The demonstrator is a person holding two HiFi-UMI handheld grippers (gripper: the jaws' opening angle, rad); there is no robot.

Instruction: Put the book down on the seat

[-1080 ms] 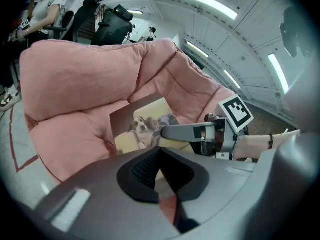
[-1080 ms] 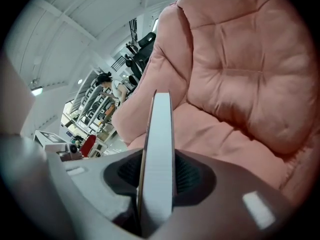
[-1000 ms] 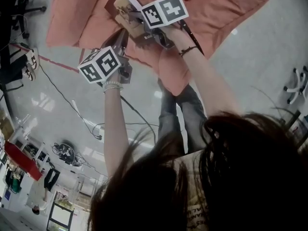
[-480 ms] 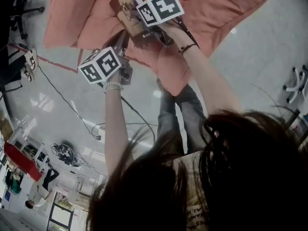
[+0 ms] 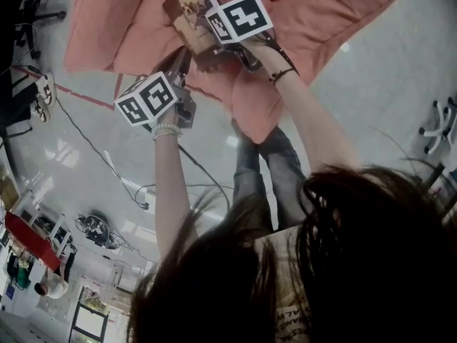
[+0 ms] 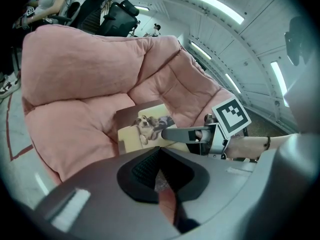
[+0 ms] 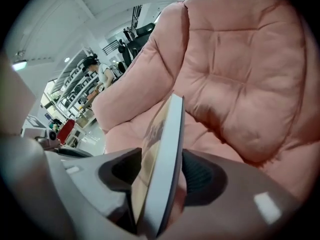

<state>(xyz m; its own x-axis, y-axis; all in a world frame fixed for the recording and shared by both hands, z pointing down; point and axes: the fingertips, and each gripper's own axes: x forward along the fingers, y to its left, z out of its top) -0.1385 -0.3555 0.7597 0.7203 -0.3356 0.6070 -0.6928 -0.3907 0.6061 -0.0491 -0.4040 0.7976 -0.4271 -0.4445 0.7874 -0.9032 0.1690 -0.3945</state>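
A thin book with a dog photo on its cover (image 5: 191, 13) lies tilted on the pink cushioned seat (image 5: 114, 20). From the left gripper view the book (image 6: 145, 129) rests in the seat's hollow (image 6: 75, 74). My right gripper (image 5: 206, 38) reaches it from the right. Its jaws have just been opening, and the book's edge (image 7: 162, 154) stands between the pads with a gap on each side. My left gripper (image 5: 182, 61) hovers just short of the seat's front, its jaws (image 6: 160, 156) together on nothing.
Grey shiny floor (image 5: 86, 156) with a black cable (image 5: 121, 177) and a red tape line (image 5: 78, 89) lies in front of the seat. Office chairs (image 5: 439, 127) stand at the right, and people sit at desks (image 6: 50, 4) behind the seat.
The right gripper has shifted slightly left and down with the book, whose cover now shows more against the seat. The left gripper has hardly moved.
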